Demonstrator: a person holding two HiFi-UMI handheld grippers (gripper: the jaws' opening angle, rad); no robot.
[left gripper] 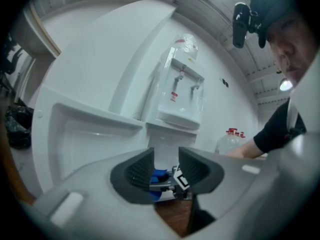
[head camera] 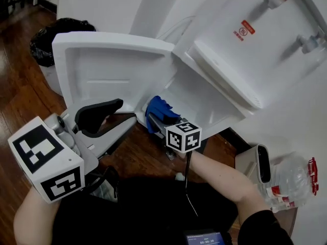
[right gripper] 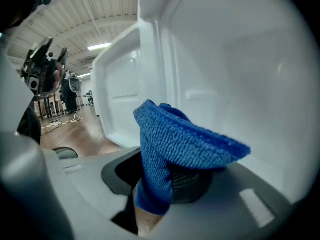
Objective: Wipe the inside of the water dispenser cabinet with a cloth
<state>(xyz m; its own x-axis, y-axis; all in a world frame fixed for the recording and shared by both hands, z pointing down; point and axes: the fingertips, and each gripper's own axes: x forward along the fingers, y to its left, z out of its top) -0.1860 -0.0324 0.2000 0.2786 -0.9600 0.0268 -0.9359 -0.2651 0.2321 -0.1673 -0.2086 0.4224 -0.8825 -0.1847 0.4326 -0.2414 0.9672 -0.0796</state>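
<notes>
One blue cloth (right gripper: 185,134), clamped in your right claw (right gripper: 167,181) at cabinet (head camera: 204,101) mouth, your left claw (left gripper: 166,166) slightly open, holding nothing, near the open door (head camera: 112,60)

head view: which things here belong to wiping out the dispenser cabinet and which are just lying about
For the job:
- blue cloth, clamped in the jaws of the right gripper
- cabinet, open
- door, swung wide
- left gripper, nothing in its jaws

Just lying about:
- black bin bag
- clear water bottle
- grey box beside it
</notes>
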